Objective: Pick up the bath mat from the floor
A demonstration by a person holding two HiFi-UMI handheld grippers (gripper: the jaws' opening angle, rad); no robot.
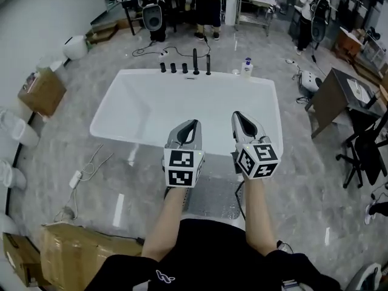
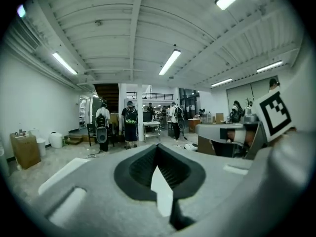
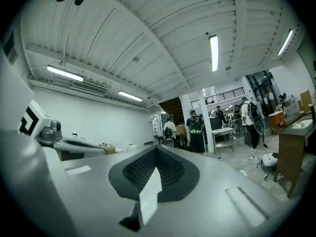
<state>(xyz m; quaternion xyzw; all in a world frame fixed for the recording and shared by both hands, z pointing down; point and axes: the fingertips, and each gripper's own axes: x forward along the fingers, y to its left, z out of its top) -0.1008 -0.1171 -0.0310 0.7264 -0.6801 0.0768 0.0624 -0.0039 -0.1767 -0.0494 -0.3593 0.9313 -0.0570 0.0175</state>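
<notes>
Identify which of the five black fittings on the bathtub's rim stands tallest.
The fourth fitting from the picture's left: a slim post, taller than the three stubby knobs and its right-hand neighbour.

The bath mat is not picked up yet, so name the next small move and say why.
Probably tip both grippers down toward the bath mat and open them. The left gripper and right gripper are shut, empty and pointing level by the bathtub, while the mat lies on the floor below them.
</notes>
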